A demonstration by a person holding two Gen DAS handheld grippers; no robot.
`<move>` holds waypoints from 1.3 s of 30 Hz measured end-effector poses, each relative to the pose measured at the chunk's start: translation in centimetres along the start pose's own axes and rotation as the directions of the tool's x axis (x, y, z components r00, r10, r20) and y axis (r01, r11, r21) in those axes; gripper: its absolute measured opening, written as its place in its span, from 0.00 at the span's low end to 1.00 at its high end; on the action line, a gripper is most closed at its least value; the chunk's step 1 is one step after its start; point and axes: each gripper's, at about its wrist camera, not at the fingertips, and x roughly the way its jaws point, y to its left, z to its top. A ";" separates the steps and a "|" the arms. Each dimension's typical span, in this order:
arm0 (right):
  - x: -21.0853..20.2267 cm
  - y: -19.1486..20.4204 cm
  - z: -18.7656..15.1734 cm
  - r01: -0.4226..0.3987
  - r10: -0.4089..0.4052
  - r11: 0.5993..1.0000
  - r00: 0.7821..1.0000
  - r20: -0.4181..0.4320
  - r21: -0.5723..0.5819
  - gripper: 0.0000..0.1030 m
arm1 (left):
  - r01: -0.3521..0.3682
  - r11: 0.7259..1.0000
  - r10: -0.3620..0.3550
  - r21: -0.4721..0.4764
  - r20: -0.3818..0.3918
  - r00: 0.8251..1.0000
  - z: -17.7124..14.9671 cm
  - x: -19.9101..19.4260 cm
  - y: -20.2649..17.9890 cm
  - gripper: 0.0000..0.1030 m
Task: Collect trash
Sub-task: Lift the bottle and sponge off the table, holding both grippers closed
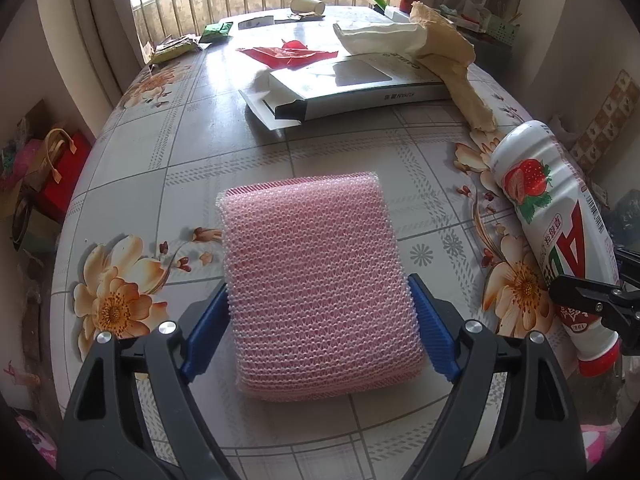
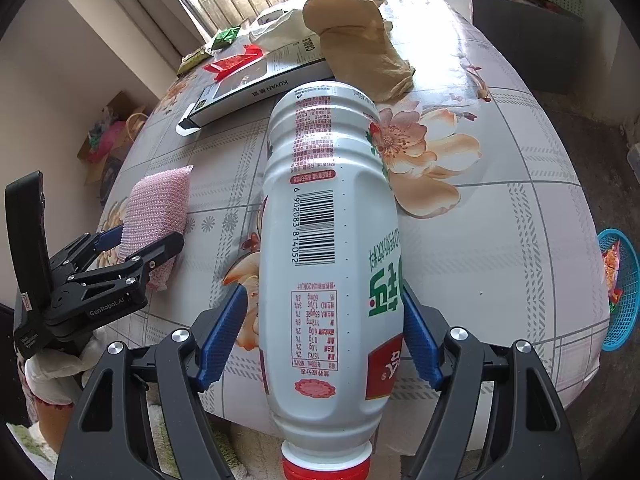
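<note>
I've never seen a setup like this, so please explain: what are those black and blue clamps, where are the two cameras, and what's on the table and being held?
No robot here: a person carries two hand-held grippers, each with a fisheye camera looking along its blue fingers. The left camera shows the left gripper closed on a pink scrubbing sponge. The right camera shows the right gripper closed on a white strawberry drink bottle, red cap toward the camera. On the flowered table lie a flat box, crumpled brown paper, a red wrapper and a paper cup. A blue basket sits beyond the table's edge.

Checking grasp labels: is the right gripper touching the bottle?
Touching. The right wrist view shows both blue pads of the right gripper pressed against the sides of the bottle.
</note>
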 end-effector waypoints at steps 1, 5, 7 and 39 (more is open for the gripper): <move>0.0 0.0 0.0 0.000 0.000 1.000 1.000 0.000 0.000 0.70 | 0.005 1.000 -0.005 -0.006 -0.005 1.000 0.0 0.0 0.1 0.79; -0.1 -0.2 0.1 -0.005 0.005 1.000 1.000 0.000 0.012 0.70 | 0.034 0.999 -0.035 -0.041 -0.021 0.999 -0.1 -0.1 0.8 0.80; -0.1 -0.2 0.1 -0.005 0.005 1.000 1.000 0.002 0.015 0.70 | 0.037 0.999 -0.038 -0.035 -0.028 0.999 -0.3 -0.1 0.8 0.81; -1.1 -0.9 -0.1 -0.036 0.033 0.998 0.998 0.044 0.055 0.59 | -0.042 0.998 0.040 0.041 0.043 0.998 -0.8 -1.5 -0.2 0.77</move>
